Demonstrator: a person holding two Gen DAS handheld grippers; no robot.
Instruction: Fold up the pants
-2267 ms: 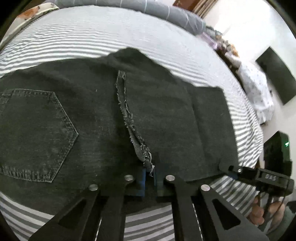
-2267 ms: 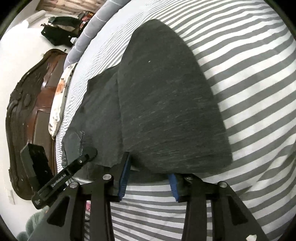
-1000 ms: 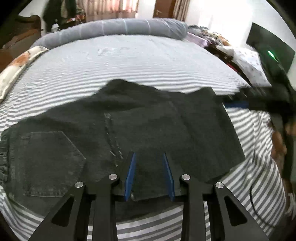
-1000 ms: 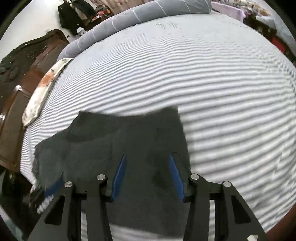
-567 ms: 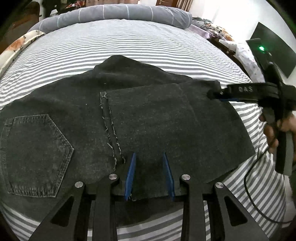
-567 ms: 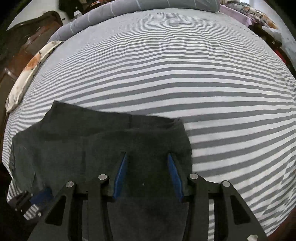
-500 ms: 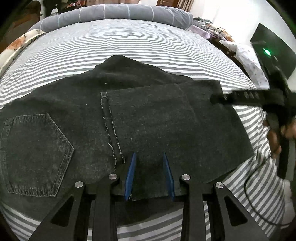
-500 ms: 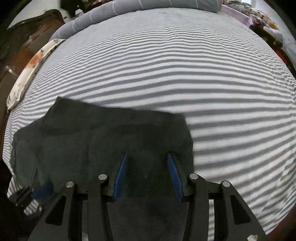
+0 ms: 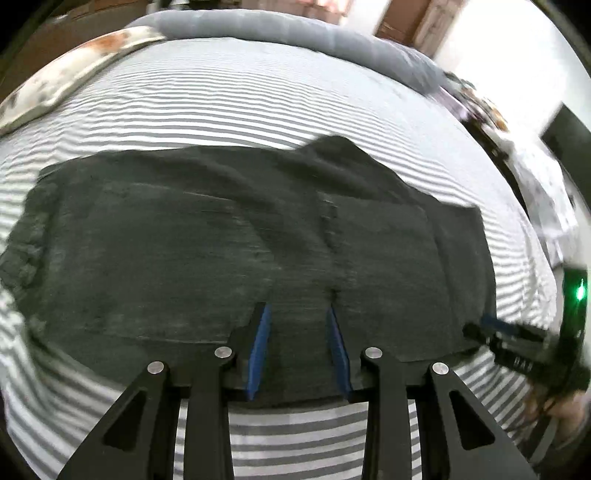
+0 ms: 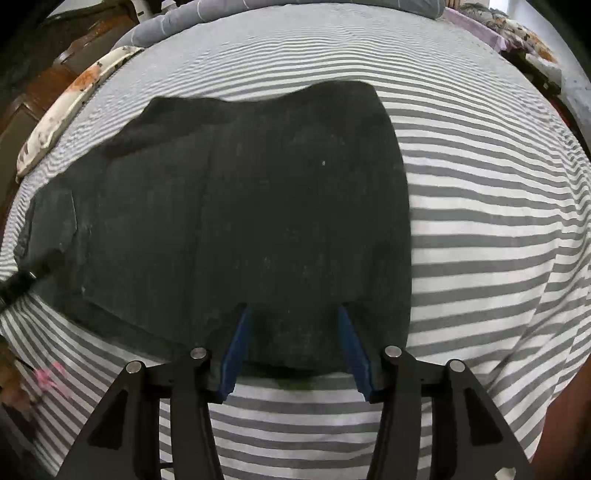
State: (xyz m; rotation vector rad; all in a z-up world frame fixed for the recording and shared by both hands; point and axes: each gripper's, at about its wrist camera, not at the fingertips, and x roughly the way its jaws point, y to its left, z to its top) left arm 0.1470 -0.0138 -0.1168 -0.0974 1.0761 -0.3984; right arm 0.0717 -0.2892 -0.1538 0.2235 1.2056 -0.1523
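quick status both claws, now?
Left claw: open, empty, over the pants.
Right claw: open, empty, over the pants' near edge.

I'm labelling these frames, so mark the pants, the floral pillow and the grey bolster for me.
pants (image 10: 258, 206): right wrist view, middle of the folded dark denim.
floral pillow (image 9: 70, 74): left wrist view, its patterned top face.
grey bolster (image 9: 295, 29): left wrist view, middle of its long side.

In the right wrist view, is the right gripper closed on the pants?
No, the right gripper is open, its blue pads apart over the near edge of the pants with nothing pinched.
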